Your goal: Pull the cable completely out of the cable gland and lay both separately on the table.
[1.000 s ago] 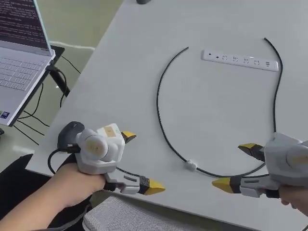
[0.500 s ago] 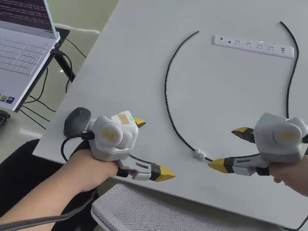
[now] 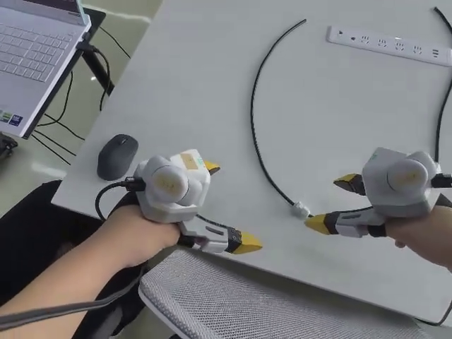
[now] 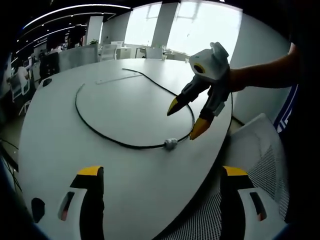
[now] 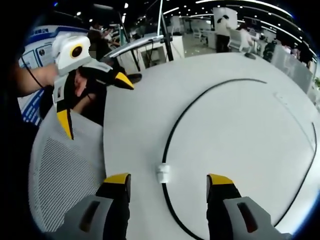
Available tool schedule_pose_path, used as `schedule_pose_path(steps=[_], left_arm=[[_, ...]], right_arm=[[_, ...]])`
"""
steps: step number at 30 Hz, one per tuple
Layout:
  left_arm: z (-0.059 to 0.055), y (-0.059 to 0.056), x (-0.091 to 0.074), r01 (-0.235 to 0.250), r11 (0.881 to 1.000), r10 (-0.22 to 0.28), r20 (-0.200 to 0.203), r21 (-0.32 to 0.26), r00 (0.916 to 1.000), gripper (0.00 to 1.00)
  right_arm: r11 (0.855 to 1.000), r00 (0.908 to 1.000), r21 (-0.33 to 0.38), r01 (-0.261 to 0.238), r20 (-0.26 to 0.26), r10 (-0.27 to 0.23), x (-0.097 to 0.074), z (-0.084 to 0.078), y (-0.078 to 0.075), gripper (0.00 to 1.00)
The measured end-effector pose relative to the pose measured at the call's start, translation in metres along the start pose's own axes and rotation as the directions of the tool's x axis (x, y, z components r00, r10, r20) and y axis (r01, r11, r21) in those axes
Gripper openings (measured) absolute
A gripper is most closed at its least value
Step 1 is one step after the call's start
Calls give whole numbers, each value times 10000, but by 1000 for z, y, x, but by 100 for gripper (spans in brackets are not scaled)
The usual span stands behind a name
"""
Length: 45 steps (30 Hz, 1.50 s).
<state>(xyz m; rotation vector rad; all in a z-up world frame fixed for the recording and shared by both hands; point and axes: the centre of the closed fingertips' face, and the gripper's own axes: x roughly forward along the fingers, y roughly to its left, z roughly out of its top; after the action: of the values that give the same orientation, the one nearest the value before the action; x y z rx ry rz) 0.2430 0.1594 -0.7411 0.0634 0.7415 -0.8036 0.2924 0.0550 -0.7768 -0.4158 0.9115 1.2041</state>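
Work is barely begun, we judge: the cable [image 3: 256,134] lies looped on the bench [image 3: 212,85] with the white gland [image 3: 301,209] threaded on it, our right tongs [image 3: 328,203] spread wide just beside the gland, our left tongs [image 3: 232,207] wide and empty near the edge.

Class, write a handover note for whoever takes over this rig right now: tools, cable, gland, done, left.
Left tool: open, empty, at the near edge of the table.
Right tool: open, empty, just short of the cable gland.
Cable: looped on the table, gland threaded on it.
Done: nothing gripped yet.
Left: grip both, pull cable out, lay them apart.
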Motion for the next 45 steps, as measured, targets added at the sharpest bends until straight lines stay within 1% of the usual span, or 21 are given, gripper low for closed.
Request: schedule_pose_path(steps=[4, 6, 13, 17, 19, 22, 27, 30, 34, 38, 39, 45], left_arm=[[-2, 0, 0, -1, 10000, 1, -21, -9, 10000, 97], [-3, 1, 0, 1, 10000, -2, -23, -31, 10000, 97], [-4, 2, -1, 4, 10000, -4, -11, -89, 10000, 96], [-9, 1, -1, 21, 10000, -22, -83, -92, 10000, 96], [-11, 0, -1, 41, 9999, -42, -137, -103, 9999, 96], [-13, 0, -1, 71, 9999, -73, -195, -97, 9998, 96], [-14, 0, -2, 86, 9999, -88, -228, -97, 9997, 95], [-15, 2, -2, 96, 9999, -99, -262, -97, 9996, 95], [-14, 3, -3, 118, 9999, -120, -244, -75, 9996, 95], [-15, 4, -2, 140, 9998, -143, -281, -106, 9995, 95], [-16, 4, -2, 154, 9998, -157, -300, -95, 9994, 94], [-18, 1, -2, 254, 9997, -257, -382, -65, 9989, 94]], right_arm=[[10000, 9996, 7, -93, -257, 93, 9, -2, 1, 54], [9999, 9993, -48, -109, -353, 107, 14, -4, -1, 53], [9994, 9965, -121, -314, -778, 303, 23, -11, 2, 43], [9995, 9949, -72, -321, -959, 312, 24, -15, 1, 36], [9993, 9940, -48, -359, -1038, 352, 26, -17, 2, 36], [9990, 9924, -99, -440, -1158, 426, 28, -19, 3, 31], [9987, 9906, 14, -513, -1269, 511, 31, -20, 5, 25], [9985, 9900, -57, -545, -1304, 533, 33, -19, 6, 22], [9981, 9880, -201, -574, -1445, 539, 34, -20, 7, 14], [9983, 9855, -108, -575, -1603, 551, 35, -24, 7, 12], [9983, 9860, -189, -556, -1583, 519, 35, -23, 7, 11], [9983, 9850, -201, -545, -1652, 505, 38, -24, 8, 8]])
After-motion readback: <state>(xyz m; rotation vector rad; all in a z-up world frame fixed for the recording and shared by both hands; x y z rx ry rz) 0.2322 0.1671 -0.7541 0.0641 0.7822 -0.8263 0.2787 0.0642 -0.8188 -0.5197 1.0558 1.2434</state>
